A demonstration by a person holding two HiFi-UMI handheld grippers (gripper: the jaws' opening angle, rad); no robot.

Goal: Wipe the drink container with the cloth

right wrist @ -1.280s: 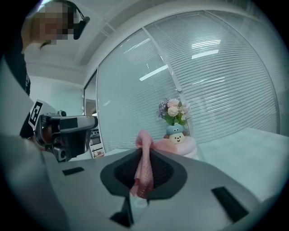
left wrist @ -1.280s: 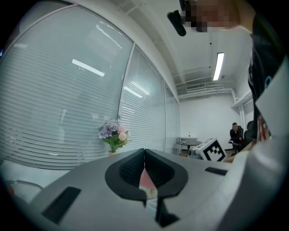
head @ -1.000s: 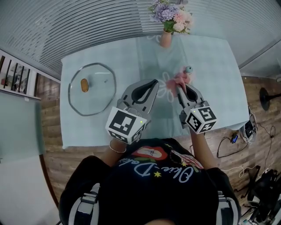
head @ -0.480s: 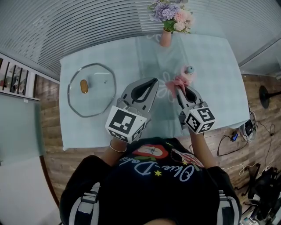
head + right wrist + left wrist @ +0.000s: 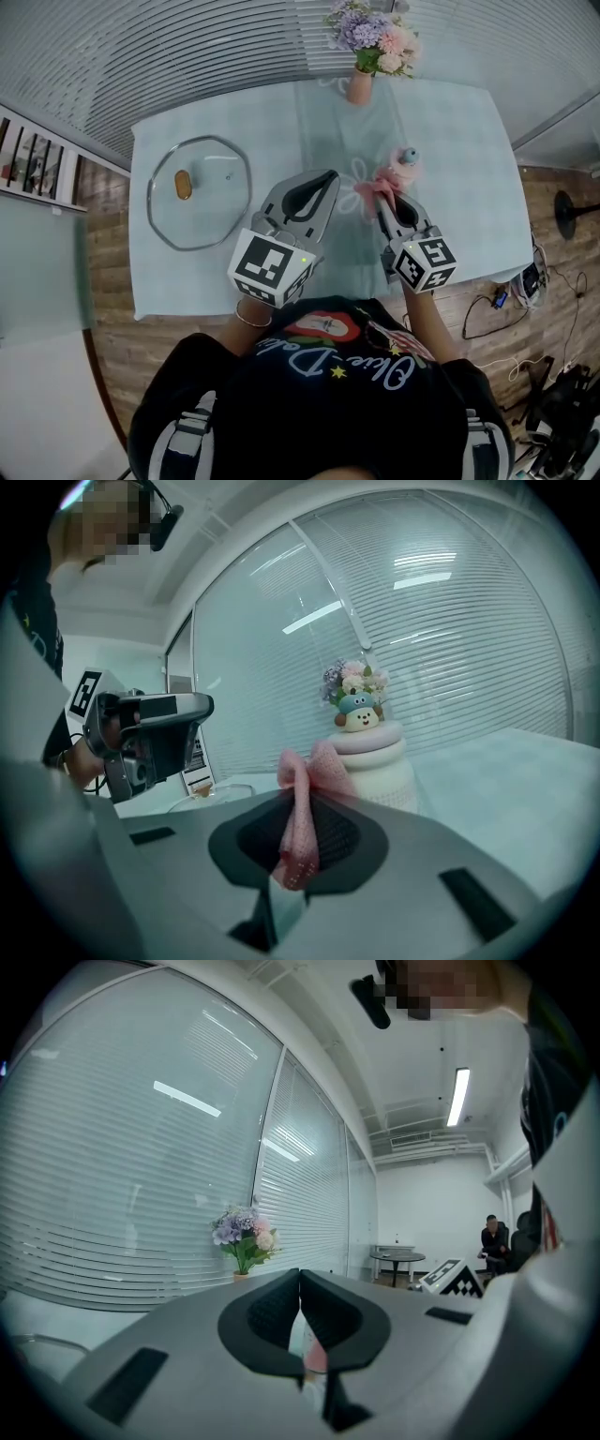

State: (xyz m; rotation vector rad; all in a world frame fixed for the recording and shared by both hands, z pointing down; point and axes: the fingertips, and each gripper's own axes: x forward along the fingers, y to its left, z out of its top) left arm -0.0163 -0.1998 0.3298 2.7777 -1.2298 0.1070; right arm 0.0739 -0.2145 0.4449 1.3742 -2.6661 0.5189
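The drink container (image 5: 407,161) is a white cup with a pink lid and a small cartoon figure on top; it stands upright right of the table's middle. In the right gripper view, the container (image 5: 373,760) rises just beyond the jaws. My right gripper (image 5: 382,200) is shut on a pink cloth (image 5: 377,183), whose free end lies against the container's near left side. That cloth (image 5: 302,816) hangs pinched between the jaws (image 5: 298,803). My left gripper (image 5: 325,180) hovers over the table's middle, left of the container, shut with nothing in it; its tips (image 5: 300,1276) touch.
A round glass lid (image 5: 198,190) with an orange knob lies at the table's left. A vase of flowers (image 5: 367,52) stands at the far edge. The light blue tablecloth (image 5: 459,131) reaches the table's edges. A seated person (image 5: 491,1237) is far off in the room.
The right gripper has drawn slightly toward me with the cloth still against the container. The left gripper has held its place.
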